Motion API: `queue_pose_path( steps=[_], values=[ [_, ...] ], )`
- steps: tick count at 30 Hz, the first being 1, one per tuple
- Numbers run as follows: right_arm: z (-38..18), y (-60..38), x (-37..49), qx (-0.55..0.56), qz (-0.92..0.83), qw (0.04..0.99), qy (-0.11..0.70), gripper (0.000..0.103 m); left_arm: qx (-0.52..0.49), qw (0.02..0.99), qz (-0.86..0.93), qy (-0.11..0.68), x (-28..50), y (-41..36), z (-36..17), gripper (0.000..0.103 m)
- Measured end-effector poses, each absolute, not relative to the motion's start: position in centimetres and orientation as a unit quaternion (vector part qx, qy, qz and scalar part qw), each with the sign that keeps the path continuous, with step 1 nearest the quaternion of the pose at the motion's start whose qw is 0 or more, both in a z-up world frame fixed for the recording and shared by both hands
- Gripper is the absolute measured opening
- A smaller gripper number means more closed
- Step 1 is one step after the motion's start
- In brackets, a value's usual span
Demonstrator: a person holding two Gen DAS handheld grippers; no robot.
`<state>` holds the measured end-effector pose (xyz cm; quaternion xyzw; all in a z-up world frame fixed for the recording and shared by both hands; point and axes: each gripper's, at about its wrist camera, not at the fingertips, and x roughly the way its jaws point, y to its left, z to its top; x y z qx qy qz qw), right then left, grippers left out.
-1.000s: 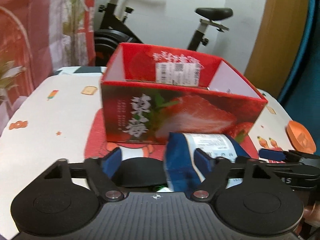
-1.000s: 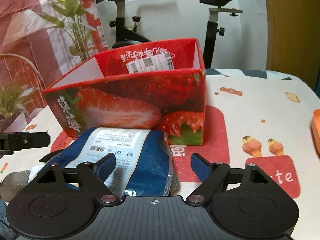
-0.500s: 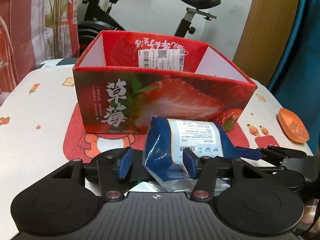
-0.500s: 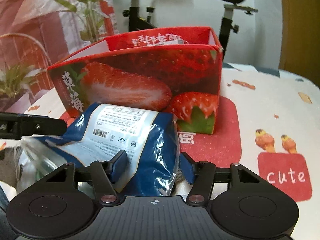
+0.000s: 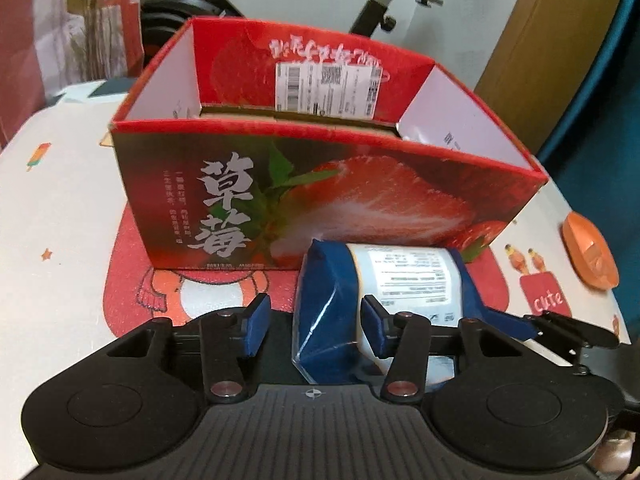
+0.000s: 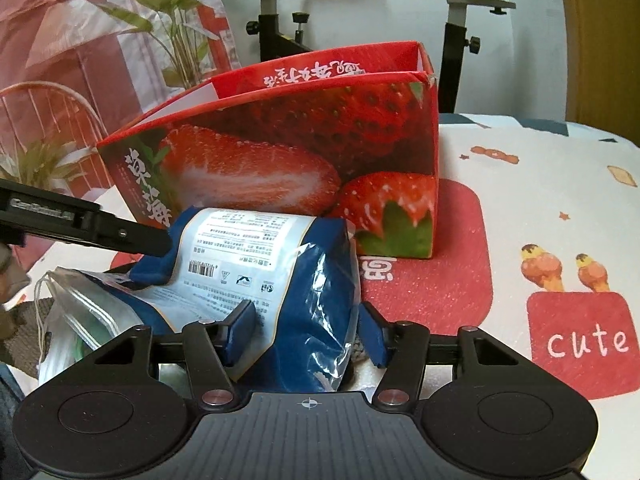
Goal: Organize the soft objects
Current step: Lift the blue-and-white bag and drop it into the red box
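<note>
A blue soft bag with a white label (image 5: 340, 304) (image 6: 280, 276) is lifted just in front of the red strawberry box (image 5: 320, 184) (image 6: 288, 160). My right gripper (image 6: 308, 330) is shut on the bag's right end. My left gripper (image 5: 314, 320) has its jaws partly apart around the bag's left end; the right pad touches it and a gap shows on the left side. The box is open at the top and only cardboard shows inside. The left gripper's finger (image 6: 100, 232) shows in the right wrist view.
A clear plastic bag with a drawstring (image 6: 76, 320) lies under the blue bag at the left. An orange dish (image 5: 588, 256) sits at the table's right edge. The table carries a white printed cloth (image 6: 540, 208). An exercise bike (image 6: 280, 20) and a plant (image 6: 172, 20) stand behind.
The right gripper has closed on the blue bag and lifted it. Both grippers have risen with it and moved closer to the box. The left gripper's jaws have opened a little since half a second ago.
</note>
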<state>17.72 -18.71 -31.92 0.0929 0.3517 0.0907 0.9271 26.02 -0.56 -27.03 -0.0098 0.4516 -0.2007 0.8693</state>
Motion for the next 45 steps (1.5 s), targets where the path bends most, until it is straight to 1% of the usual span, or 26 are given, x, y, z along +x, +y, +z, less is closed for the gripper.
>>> queue_pose_path(
  steps=[4, 5, 6, 7, 8, 10, 11, 15, 22, 26, 31, 34, 37, 45],
  values=[
    [-32.0, -19.1, 17.8, 0.106, 0.095, 0.924, 0.355, 0.051, -0.034, 0.848, -0.220, 0.481, 26.9, -0.5, -28.1, 0.051],
    [-32.0, -19.2, 17.9, 0.111, 0.097, 0.922, 0.357, 0.050, -0.036, 0.845, -0.223, 0.485, 26.9, -0.6, -28.4, 0.045],
    [-32.0, -19.3, 18.0, 0.116, 0.097, 0.921, 0.360, 0.049, -0.040, 0.843, -0.226, 0.487, 26.9, -0.7, -28.5, 0.041],
    [-31.8, -19.4, 18.0, 0.117, 0.096, 0.920, 0.360, 0.044, -0.043, 0.842, -0.227, 0.487, 26.8, -0.7, -28.5, 0.034],
    [-31.6, -19.4, 18.0, 0.117, 0.099, 0.920, 0.360, 0.035, -0.046, 0.842, -0.233, 0.484, 26.6, -0.8, -28.3, 0.026],
    [-30.6, -19.4, 17.8, 0.110, 0.097, 0.922, 0.357, 0.025, -0.043, 0.845, -0.253, 0.470, 25.9, -0.9, -27.4, 0.022],
    [-30.1, -19.3, 17.7, 0.103, 0.098, 0.924, 0.355, 0.022, -0.040, 0.847, -0.261, 0.462, 25.5, -0.9, -26.8, 0.021],
    [-27.9, -19.4, 16.9, 0.097, 0.110, 0.927, 0.345, 0.021, -0.050, 0.856, -0.270, 0.439, 24.2, -0.1, -24.7, 0.020],
    [-22.1, -17.7, 16.2, 0.030, 0.135, 0.939, 0.315, 0.020, -0.086, 0.875, -0.274, 0.390, 23.0, 2.2, -20.7, 0.020],
    [-18.9, -16.8, 17.7, 0.006, 0.149, 0.942, 0.300, 0.019, -0.098, 0.886, -0.269, 0.364, 24.0, 3.0, -19.0, 0.020],
    [-16.0, -15.8, 21.1, -0.027, 0.157, 0.947, 0.279, 0.019, -0.090, 0.903, -0.263, 0.328, 26.2, 3.3, -17.0, 0.020],
    [-15.3, -15.1, 23.7, -0.050, 0.156, 0.949, 0.270, 0.018, -0.088, 0.908, -0.256, 0.320, 27.9, 3.1, -16.4, 0.020],
    [-15.3, -14.9, 26.1, -0.053, 0.151, 0.950, 0.269, 0.016, -0.092, 0.909, -0.251, 0.320, 29.9, 2.8, -16.6, 0.020],
    [-17.1, -15.6, 30.4, -0.065, 0.124, 0.952, 0.274, 0.016, -0.101, 0.905, -0.245, 0.333, 34.5, 1.8, -17.8, 0.020]
  ],
)
